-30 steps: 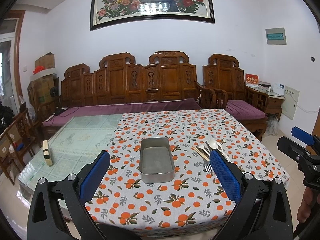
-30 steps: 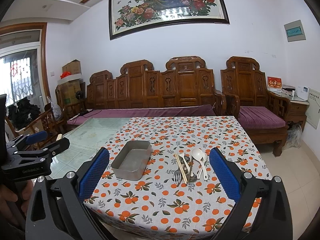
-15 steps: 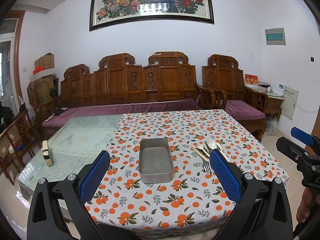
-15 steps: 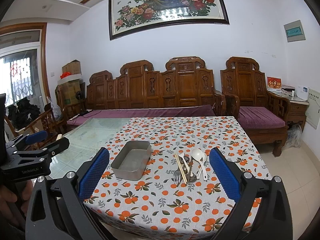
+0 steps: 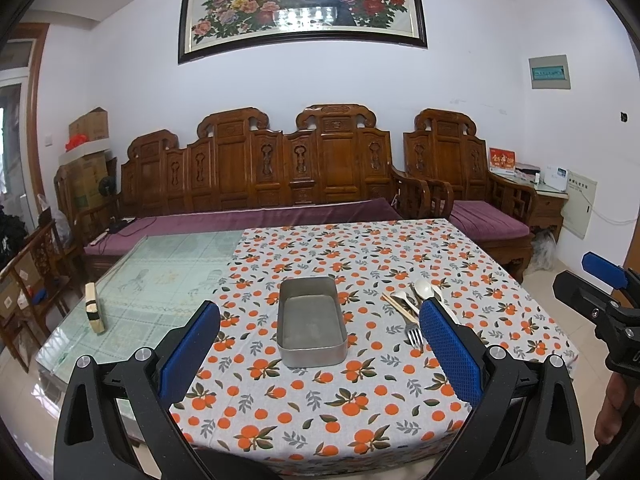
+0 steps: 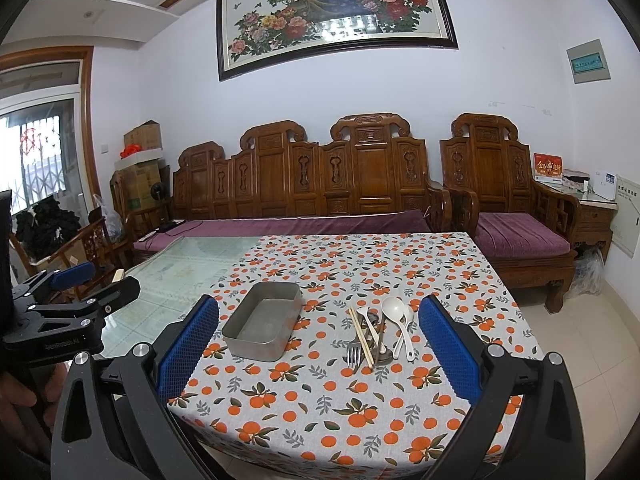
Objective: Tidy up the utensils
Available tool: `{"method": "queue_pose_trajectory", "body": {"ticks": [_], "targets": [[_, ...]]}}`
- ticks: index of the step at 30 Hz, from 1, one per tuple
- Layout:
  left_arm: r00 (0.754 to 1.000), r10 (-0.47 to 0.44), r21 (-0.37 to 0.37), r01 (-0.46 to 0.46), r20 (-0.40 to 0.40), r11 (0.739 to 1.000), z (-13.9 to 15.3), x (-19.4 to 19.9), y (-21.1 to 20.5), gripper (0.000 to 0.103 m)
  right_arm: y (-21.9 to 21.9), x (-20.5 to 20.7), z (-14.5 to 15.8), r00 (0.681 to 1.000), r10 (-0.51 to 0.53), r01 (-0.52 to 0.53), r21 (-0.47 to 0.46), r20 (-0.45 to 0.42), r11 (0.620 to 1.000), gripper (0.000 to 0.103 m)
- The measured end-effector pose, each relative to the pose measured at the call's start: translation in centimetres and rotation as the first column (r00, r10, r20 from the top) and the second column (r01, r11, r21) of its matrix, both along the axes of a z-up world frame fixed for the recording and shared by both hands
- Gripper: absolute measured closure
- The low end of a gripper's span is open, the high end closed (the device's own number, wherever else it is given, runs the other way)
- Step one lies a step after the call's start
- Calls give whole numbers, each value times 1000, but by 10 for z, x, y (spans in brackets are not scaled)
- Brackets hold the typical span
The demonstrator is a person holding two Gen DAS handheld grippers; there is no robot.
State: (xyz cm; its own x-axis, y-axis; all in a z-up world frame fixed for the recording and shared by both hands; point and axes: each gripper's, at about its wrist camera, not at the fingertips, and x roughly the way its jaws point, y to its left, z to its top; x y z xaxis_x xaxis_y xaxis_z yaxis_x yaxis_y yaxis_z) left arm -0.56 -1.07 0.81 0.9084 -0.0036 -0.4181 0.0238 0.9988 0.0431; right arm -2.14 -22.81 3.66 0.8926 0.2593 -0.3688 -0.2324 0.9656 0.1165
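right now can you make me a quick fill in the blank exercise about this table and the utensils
1. The metal tray has ____ inside it.
2. The fork, chopsticks and white spoons lie in a pile to the ____ of the tray.
3. The tablecloth is printed with ____.
4. Both the left gripper and the right gripper are ____ and hold nothing.

Missing words: nothing; right; oranges; open

a carved wooden sofa [image 5: 280,172] with purple cushions stands behind the worktop [image 5: 168,272]; a peacock painting [image 5: 300,4] hangs above; cardboard boxes [image 5: 86,160] stacked left.
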Motion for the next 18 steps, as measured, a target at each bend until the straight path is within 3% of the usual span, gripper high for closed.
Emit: {"method": "queue_pose_trajectory", "body": {"ticks": [11,18], "targets": [[1000,-7,5,7,-12,1000,-3,6,0,6,0,-5,6,1000,0,0,-1,-3,1000,2],[999,-20,9,21,-36,1000,-17,14,0,6,-10,10,-12,1000,0,1,8,-27,1000,2]]}}
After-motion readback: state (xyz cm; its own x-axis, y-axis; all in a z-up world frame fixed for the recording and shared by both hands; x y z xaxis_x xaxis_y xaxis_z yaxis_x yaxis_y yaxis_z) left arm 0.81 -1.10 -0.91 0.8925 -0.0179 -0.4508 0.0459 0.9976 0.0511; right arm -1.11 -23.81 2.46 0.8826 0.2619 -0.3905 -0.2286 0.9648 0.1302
